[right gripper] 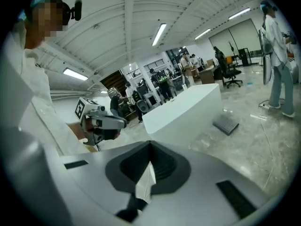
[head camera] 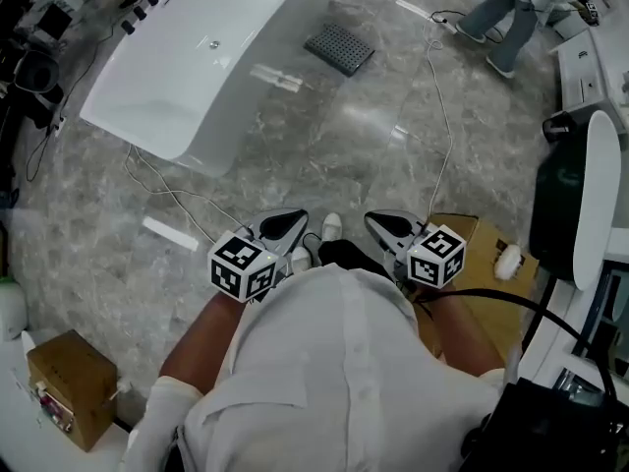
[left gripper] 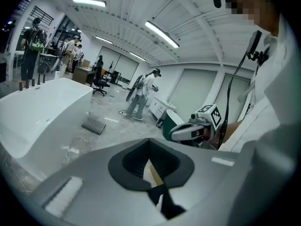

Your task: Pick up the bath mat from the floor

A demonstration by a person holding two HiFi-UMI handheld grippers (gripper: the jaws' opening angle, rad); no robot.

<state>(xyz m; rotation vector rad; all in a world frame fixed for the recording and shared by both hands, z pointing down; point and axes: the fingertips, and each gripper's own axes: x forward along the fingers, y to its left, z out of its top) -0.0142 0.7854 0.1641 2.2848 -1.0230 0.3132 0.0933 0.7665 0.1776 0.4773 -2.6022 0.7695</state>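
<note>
Grey bath mat [head camera: 339, 47] untouched, gripper views show left tool [left gripper: 152, 160], right tool [right gripper: 149, 161] closed

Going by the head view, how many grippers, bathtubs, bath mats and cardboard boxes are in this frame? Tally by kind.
Grippers: 2, the left gripper and the right gripper
Bathtub: 1
Bath mat: 1
Cardboard boxes: 2
Total: 6
</note>
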